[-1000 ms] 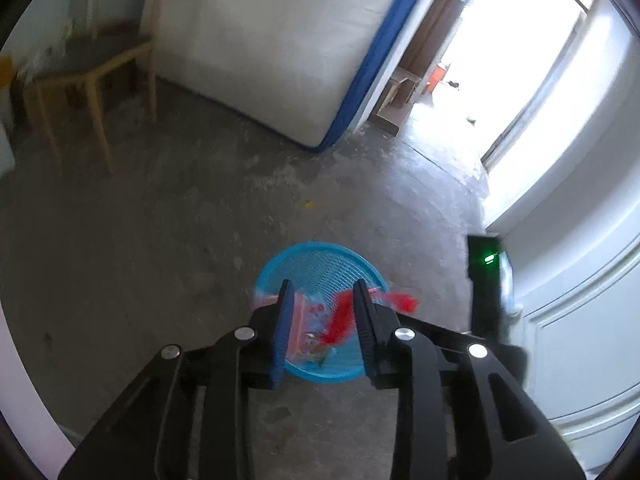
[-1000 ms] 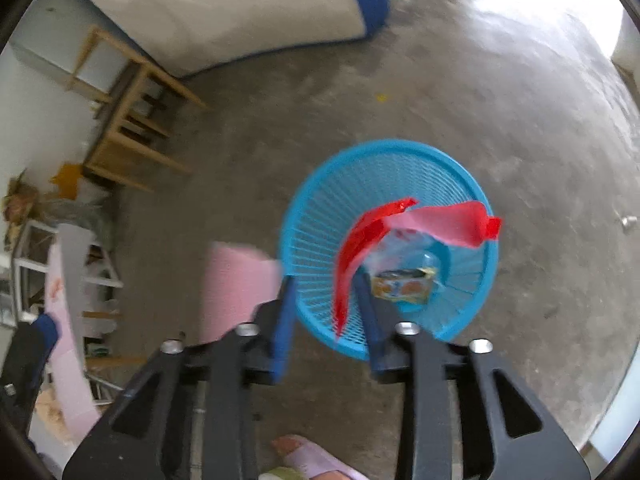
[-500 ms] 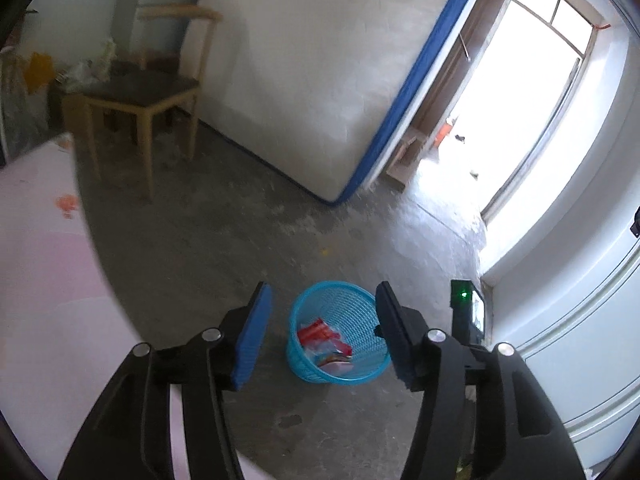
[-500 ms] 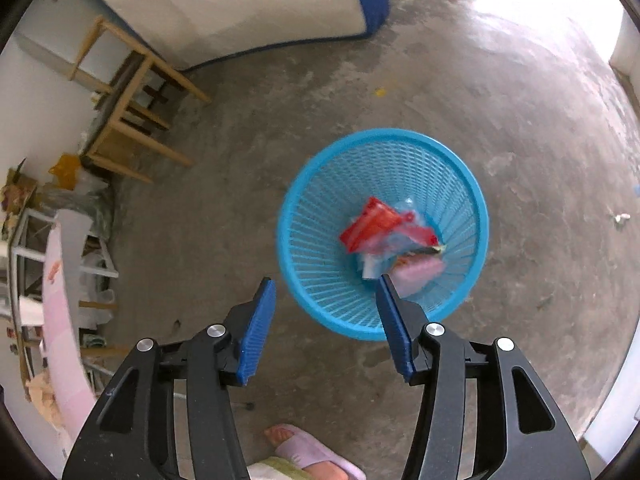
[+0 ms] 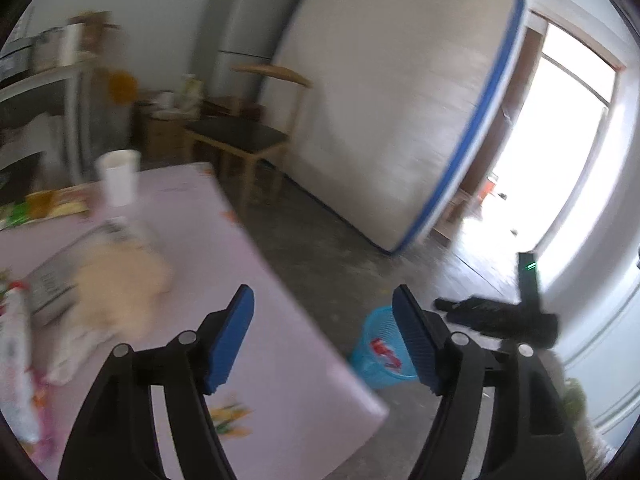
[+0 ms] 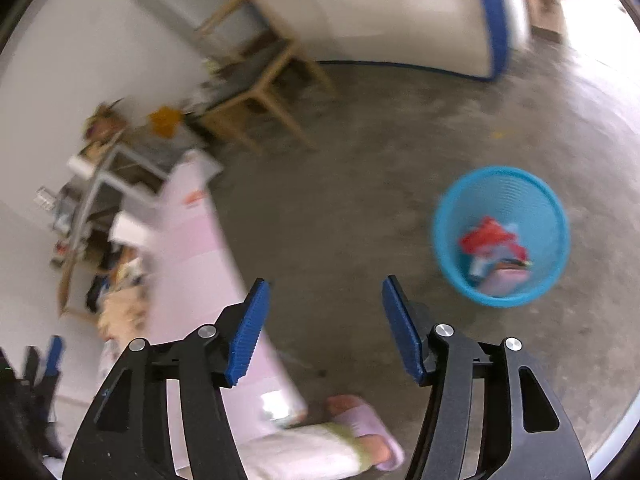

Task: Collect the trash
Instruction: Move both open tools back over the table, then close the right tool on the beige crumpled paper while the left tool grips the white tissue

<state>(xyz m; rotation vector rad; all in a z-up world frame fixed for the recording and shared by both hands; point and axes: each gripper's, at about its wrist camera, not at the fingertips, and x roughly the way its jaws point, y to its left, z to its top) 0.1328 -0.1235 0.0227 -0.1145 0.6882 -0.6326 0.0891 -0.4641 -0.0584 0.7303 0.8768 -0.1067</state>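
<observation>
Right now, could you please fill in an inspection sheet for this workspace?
Surface: pink-covered table; bare concrete floor.
Job's things: blue basket on the floor, holding red and pink wrappers.
Clutter: white cup, pale bag and packets on the table.
Grippers: left gripper and right gripper open and empty, jaws just opening.
Cables: nothing seen.
Surroundings: wooden chair, leaning mattress, bright doorway, person's slippered foot.
</observation>
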